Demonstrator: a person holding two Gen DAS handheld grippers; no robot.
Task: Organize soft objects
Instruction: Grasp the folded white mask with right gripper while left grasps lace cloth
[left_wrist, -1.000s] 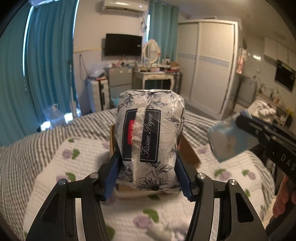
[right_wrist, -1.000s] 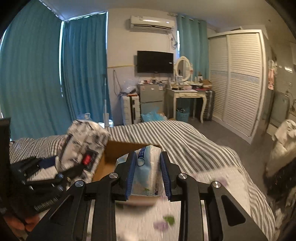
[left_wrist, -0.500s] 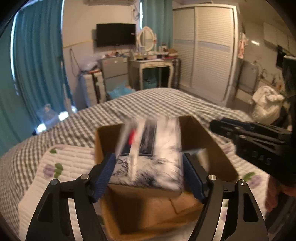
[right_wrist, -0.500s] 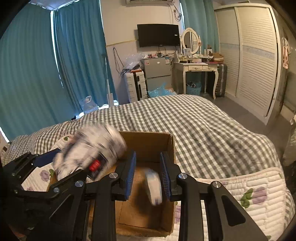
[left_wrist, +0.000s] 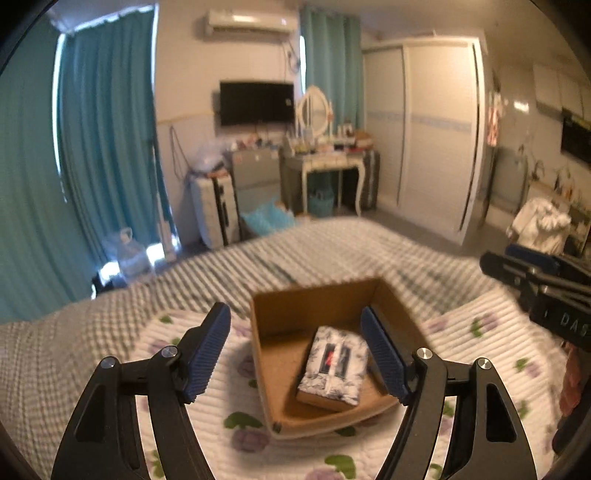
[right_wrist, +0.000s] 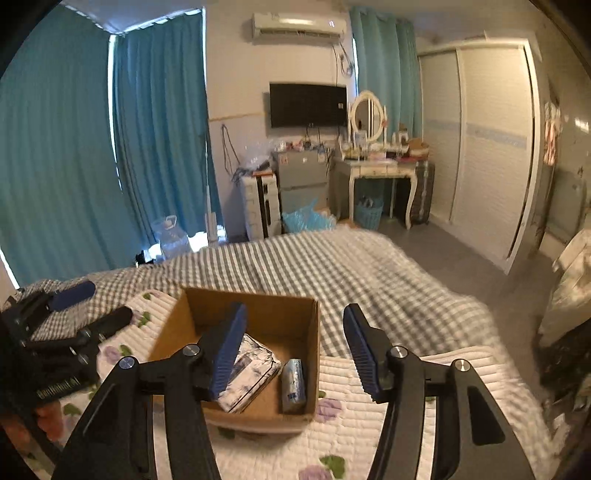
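An open cardboard box (left_wrist: 391, 295) (right_wrist: 314, 332) sits on the bed's floral quilt. A floral tissue paper pack (left_wrist: 334, 369) (right_wrist: 251, 369) lies flat on the box floor. A small blue-white wipes pack (right_wrist: 293, 380) stands against the box's right wall; the left wrist view does not show it. My left gripper (left_wrist: 301, 350) is open and empty, held above the box. My right gripper (right_wrist: 295, 350) is open and empty, above the box's right side. Each gripper shows at the edge of the other's view.
The white quilt with purple flowers (right_wrist: 406, 406) lies over a grey checked bedspread (right_wrist: 351, 266). Beyond the bed stand teal curtains, a dressing table (right_wrist: 376, 173), a wardrobe (right_wrist: 480, 147) and a water jug (right_wrist: 170, 236) on the floor.
Both grippers opened and dropped their packs into the box: the tissue pack from the left, the wipes pack from the right. Both grippers have since lifted back, empty.
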